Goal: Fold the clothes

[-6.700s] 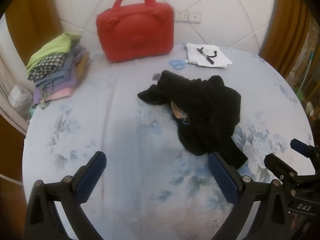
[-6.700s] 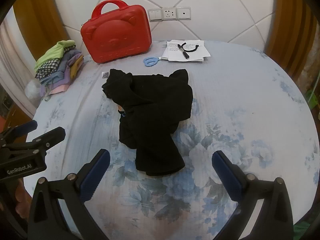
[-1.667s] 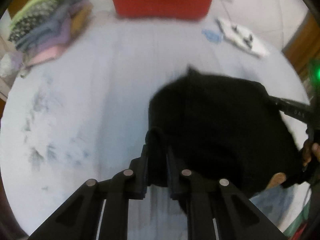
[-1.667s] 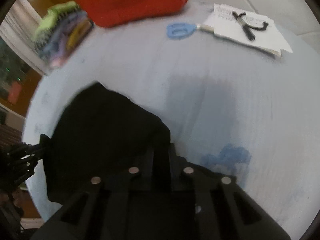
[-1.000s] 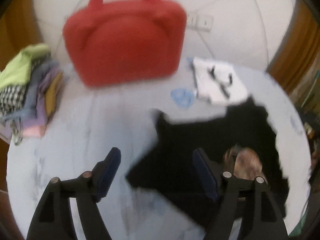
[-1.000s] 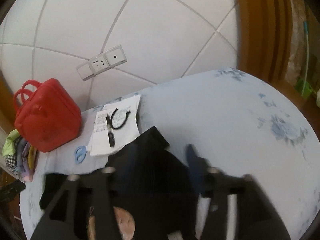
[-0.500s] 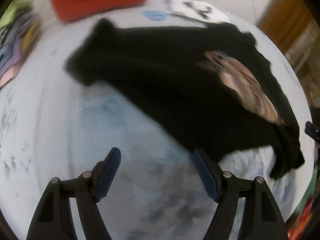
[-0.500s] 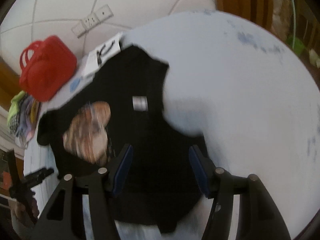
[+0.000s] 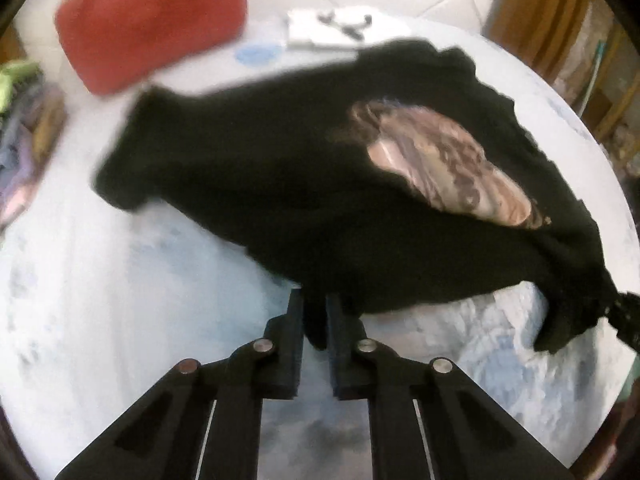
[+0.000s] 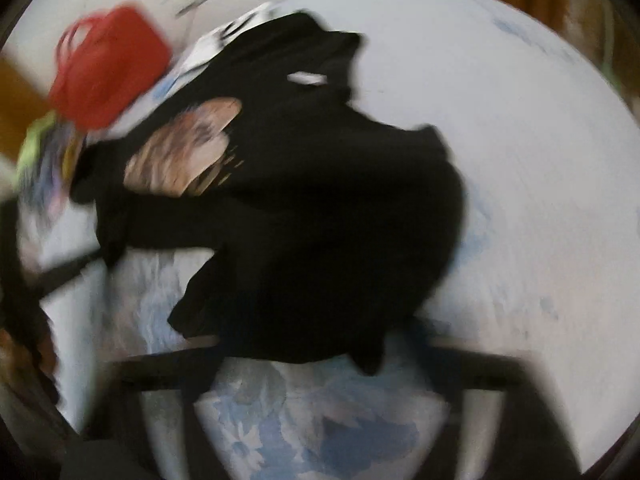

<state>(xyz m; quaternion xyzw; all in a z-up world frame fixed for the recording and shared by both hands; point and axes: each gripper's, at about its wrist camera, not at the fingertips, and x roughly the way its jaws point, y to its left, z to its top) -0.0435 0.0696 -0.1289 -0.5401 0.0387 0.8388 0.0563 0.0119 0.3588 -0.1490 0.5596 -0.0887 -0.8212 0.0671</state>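
A black T-shirt (image 9: 280, 184) with a pinkish-brown print (image 9: 440, 168) lies spread across the pale blue floral cloth (image 9: 100, 300). My left gripper (image 9: 316, 320) is closing, and its pads pinch the shirt's near edge. The shirt's right end is drawn to a point at my right gripper (image 9: 626, 320) by the picture's right edge. The right wrist view is badly blurred. There the shirt (image 10: 320, 208) covers the middle and its near edge sits between the closing jaws of the right gripper (image 10: 320, 360).
A red carry case (image 9: 152, 20) stands at the back left. A stack of folded clothes (image 9: 24, 128) is on the far left. White papers with a black pen (image 9: 336, 28) and blue scissors (image 9: 258, 54) lie behind the shirt. Wooden panelling rises at the right.
Half a second ago both grippers hung open over the shirt. Both have since come down to its near edge and closed on the black fabric.
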